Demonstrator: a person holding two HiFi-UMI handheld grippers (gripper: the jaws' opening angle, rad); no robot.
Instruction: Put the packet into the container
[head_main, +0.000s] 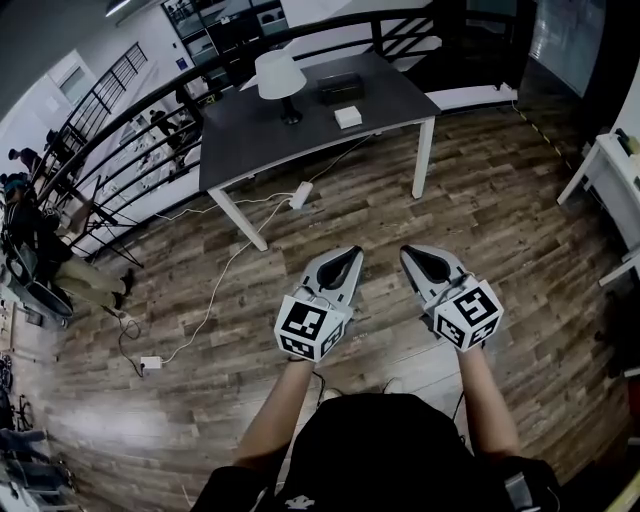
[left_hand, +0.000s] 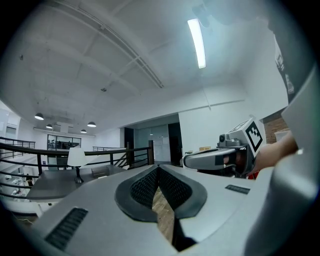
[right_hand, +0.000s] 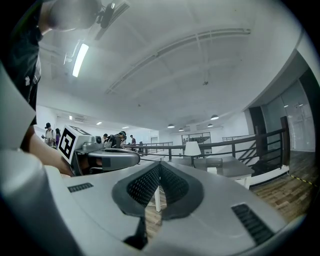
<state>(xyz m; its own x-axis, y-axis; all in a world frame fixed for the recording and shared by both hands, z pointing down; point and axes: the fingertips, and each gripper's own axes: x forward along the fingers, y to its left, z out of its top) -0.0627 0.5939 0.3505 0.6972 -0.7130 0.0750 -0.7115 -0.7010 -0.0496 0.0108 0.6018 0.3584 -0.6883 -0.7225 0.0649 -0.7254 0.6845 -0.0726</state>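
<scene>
A small white packet (head_main: 348, 116) lies on a dark grey table (head_main: 400, 100) ahead of me, next to a black box-like container (head_main: 341, 88). Both grippers hang side by side over the wooden floor, well short of the table. My left gripper (head_main: 352, 252) is shut, with nothing between its pads. The right gripper (head_main: 408, 252) is shut and empty too. In the left gripper view the left gripper (left_hand: 159, 167) has its jaws meeting at the tips, and the right gripper (left_hand: 220, 159) shows beside it. In the right gripper view the right gripper (right_hand: 160, 164) has its jaws closed, pointing toward the table (right_hand: 230, 167).
A white lamp (head_main: 280, 80) stands on the table's far left. A white adapter (head_main: 301, 194) and its cable lie on the floor by the table leg. A black railing (head_main: 150, 120) runs behind the table. People (head_main: 40, 240) sit at the left. White furniture (head_main: 610, 170) stands at the right.
</scene>
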